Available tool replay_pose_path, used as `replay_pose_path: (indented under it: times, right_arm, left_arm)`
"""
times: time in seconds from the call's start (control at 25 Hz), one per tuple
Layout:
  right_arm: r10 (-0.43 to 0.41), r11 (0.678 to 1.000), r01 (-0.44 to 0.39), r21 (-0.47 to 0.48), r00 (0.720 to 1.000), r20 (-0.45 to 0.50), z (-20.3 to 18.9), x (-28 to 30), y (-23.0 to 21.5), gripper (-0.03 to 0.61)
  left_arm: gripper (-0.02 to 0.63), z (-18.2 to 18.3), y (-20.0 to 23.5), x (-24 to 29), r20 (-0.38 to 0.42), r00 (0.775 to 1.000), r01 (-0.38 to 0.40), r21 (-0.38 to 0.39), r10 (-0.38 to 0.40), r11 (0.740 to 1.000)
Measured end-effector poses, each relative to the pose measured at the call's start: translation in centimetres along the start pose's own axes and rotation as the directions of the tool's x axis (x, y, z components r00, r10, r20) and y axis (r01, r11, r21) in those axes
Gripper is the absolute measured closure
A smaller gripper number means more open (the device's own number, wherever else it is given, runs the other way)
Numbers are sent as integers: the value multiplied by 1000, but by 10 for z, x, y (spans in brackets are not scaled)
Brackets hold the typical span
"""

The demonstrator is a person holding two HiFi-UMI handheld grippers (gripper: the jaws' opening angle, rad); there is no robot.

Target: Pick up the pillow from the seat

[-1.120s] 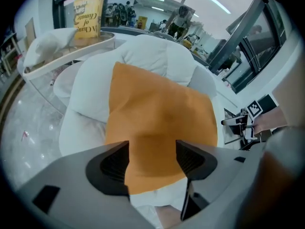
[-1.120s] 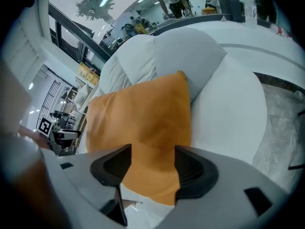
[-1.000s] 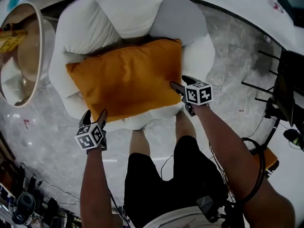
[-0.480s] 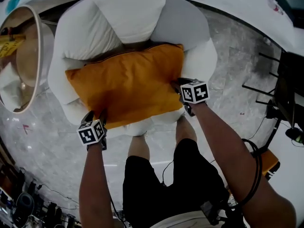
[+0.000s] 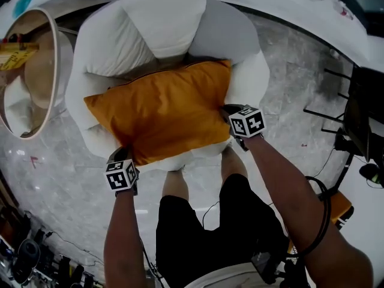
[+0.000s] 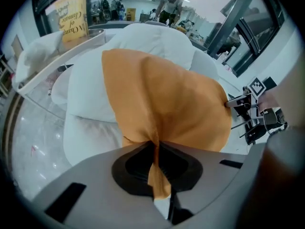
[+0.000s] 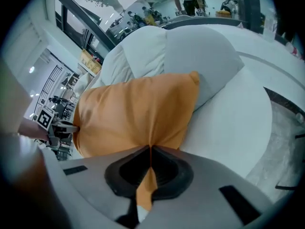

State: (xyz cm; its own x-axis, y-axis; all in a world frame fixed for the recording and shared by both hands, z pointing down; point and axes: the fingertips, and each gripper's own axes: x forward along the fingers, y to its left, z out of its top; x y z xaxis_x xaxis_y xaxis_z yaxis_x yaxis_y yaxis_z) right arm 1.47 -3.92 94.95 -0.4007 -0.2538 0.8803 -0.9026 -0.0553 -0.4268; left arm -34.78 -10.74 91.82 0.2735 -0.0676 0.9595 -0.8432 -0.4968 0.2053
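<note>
Pillow on the seat — both grippers clamped on its cover.

Seat (image 5: 162,17): white and thickly padded, with a puffed back and arms; the person stands at its front edge. Pillow (image 5: 162,110): orange, lying across the seat cushion and covering most of it, far long edge against the seat back, near long edge along the seat front. Left gripper (image 5: 124,155): at the seat's front, on the person's left; its jaws have just been closing and now stand pressed together on a pinched fold of the pillow's near corner, the fabric running down between the pads. Right gripper (image 5: 228,110): at the seat's front on the person's right, beside the seat arm — jaws likewise just closed, nipping a fold of the pillow's near right edge.
</note>
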Motion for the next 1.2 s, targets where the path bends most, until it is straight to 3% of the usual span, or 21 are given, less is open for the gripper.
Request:
replay_pose_path:
  times: [0.28,0.48,0.76,1.0,1.2]
  right_arm:
    - [23,1000,-23,4,1000,-16,-22,-35,3,560]
    - [65,998,-65,24,998,4,-44,-69,5,560]
    - [131,991,-131,18,991,32,-53,-108,11,560]
    - [142,990,-138,-40,983,113,-29,-146,6,560]
    - [212,976,-200,-82,959,188,-10,-188,6,560]
  left_arm:
    - [584,-33,-32,-26,-12,999,39,3,-39,999]
    - [584,-52,-56,-45,1,999,45,-37,-45,998]
    - [586,-53,-78,-79,25,999,43,-42,-42,998]
    - [586,-36,-107,-113,77,996,49,-55,-44,997]
    - [586,-25,-131,-143,156,987,36,-70,-24,997]
